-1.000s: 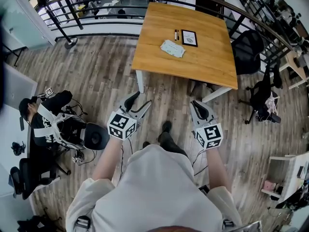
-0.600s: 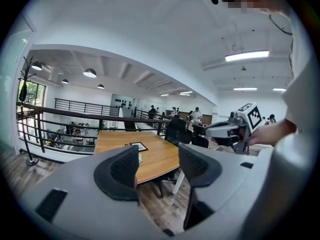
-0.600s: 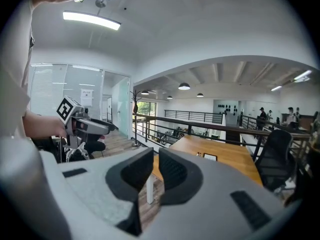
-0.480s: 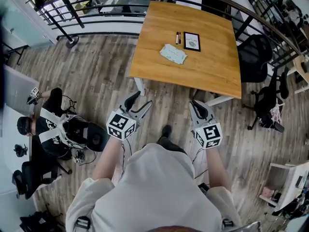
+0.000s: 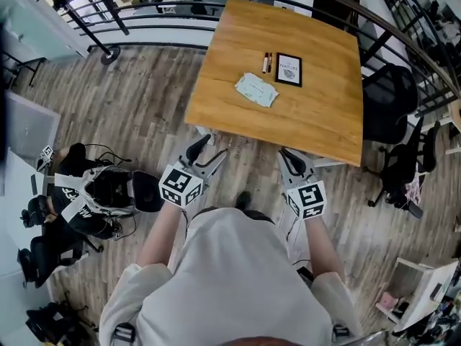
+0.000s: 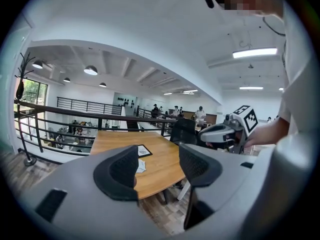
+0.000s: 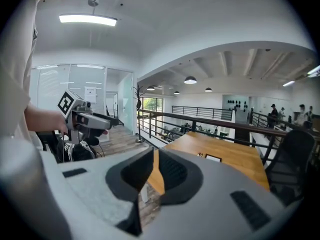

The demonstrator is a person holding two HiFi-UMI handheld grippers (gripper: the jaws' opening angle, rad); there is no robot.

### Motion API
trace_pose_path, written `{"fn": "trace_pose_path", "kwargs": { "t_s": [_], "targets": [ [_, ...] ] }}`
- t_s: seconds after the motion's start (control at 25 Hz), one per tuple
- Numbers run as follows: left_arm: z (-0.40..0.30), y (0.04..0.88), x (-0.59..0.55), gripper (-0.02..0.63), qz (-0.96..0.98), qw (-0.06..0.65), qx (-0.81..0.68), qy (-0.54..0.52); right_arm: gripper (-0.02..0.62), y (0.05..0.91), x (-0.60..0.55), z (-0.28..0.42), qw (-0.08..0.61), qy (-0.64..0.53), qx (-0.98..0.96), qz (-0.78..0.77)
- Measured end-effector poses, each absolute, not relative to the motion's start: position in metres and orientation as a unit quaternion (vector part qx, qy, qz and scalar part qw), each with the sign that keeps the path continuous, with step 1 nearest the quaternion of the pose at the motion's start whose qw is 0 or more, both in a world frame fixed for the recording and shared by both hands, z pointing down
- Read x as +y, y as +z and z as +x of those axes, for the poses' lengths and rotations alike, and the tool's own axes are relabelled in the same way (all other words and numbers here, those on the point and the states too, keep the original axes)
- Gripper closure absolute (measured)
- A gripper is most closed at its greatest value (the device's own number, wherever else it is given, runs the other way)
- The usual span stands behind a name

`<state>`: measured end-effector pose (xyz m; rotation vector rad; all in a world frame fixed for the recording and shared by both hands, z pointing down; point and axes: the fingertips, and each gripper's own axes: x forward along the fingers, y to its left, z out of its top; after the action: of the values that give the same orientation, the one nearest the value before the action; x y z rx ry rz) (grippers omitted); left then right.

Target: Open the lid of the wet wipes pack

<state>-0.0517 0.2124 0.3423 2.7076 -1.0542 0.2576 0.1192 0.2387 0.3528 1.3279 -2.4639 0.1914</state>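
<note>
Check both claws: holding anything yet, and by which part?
Nothing held. Left claw and right claw are both empty; the wet wipes pack lies on the table.

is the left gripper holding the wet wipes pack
No, the left gripper has its jaws apart and empty, while the wet wipes pack lies on the table ahead.
</note>
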Motion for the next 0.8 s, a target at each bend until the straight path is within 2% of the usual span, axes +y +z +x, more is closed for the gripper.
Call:
{"fn": "trace_pose_path", "kwargs": {
  "t_s": [0.48,0.8],
  "targets": [
    [-0.049,0.386,0.140,0.357,0.913,0.158,-0.357,0.120,0.575,0.408,0.169,0.124,0.206,0.114,-0.856,0.461],
    [-0.045,0.404,0.050,0.357,0.928,0.154,-0.301,0.153,0.575,0.421,0.090,0.114,0.243,0.134,-0.830,0.484]
  ]
}}
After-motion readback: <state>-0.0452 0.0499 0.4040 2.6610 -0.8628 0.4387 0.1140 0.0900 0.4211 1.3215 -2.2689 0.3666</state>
